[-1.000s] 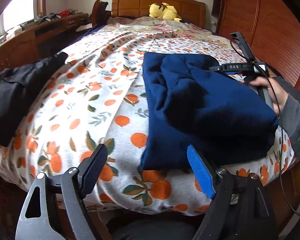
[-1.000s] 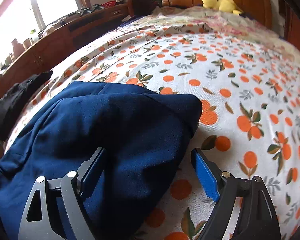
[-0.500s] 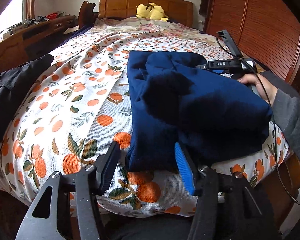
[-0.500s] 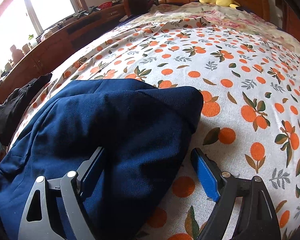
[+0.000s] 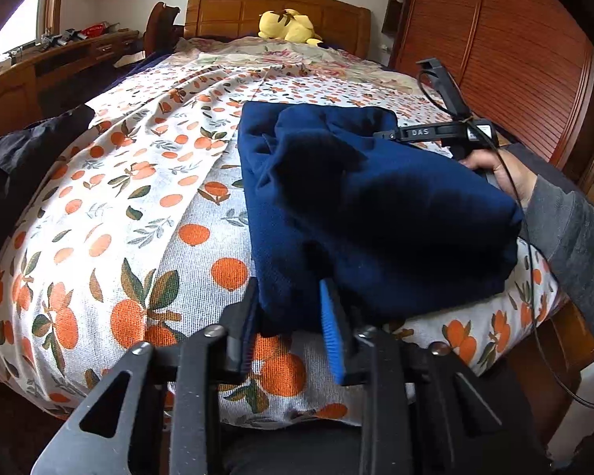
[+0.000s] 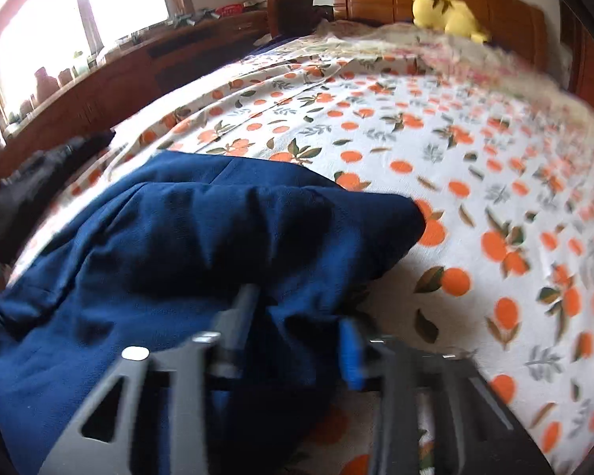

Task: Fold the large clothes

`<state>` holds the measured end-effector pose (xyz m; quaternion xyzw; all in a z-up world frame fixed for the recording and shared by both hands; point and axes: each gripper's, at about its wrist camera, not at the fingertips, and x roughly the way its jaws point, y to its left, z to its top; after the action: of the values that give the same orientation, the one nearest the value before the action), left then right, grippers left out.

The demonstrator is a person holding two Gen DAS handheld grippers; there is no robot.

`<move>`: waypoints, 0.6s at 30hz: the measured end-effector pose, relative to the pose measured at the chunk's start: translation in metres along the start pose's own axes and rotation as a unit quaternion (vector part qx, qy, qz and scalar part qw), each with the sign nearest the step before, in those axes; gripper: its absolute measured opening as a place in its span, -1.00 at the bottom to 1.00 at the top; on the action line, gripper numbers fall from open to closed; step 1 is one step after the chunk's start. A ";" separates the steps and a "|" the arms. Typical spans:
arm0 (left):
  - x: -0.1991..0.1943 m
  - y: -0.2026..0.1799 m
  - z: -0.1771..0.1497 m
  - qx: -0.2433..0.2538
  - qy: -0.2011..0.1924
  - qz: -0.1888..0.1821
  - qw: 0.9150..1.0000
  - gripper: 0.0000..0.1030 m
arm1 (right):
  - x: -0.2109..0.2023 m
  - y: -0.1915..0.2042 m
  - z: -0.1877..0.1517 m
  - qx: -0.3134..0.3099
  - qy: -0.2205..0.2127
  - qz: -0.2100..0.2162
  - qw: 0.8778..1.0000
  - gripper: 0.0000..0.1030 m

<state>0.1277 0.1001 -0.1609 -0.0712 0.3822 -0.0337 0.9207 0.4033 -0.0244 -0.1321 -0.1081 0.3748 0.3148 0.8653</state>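
Both the left gripper (image 5: 287,316) and right gripper (image 6: 297,330) are closing on the near corners of the folded navy-blue knitted garment (image 5: 360,206) lying on the orange-printed bedspread (image 5: 138,206); shallow bites risk catching only upper layers, spilling the fold.

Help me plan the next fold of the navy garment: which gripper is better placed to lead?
Neither clearly. The left gripper is closing on the navy garment at its near left corner, the right gripper on the near right corner. Both probably lift together.
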 end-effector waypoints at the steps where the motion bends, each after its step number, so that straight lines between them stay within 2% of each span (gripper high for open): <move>1: -0.001 0.000 0.001 0.000 0.000 -0.004 1.000 -0.65 | -0.003 0.001 0.000 -0.001 -0.004 -0.002 1.000 -0.56; 5: -0.007 -0.002 0.005 0.004 -0.015 -0.013 1.000 -0.74 | -0.026 -0.001 0.002 0.007 -0.036 0.001 0.999 -0.82; 10: -0.022 0.011 0.016 -0.009 -0.048 -0.043 0.998 -0.77 | -0.066 0.020 0.013 -0.009 -0.081 -0.019 0.996 -0.85; 15: -0.037 0.030 0.022 -0.016 -0.085 -0.042 0.995 -0.79 | -0.093 0.058 0.023 -0.040 -0.107 -0.046 0.992 -0.87; 18: -0.054 0.056 0.029 -0.025 -0.114 -0.033 0.993 -0.80 | -0.096 0.080 0.034 -0.052 -0.111 -0.051 0.991 -0.87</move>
<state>0.1108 0.1647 -0.1114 -0.1102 0.2731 -0.0459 0.9545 0.3229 0.0078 -0.0359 -0.1360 0.2534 0.2989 0.9099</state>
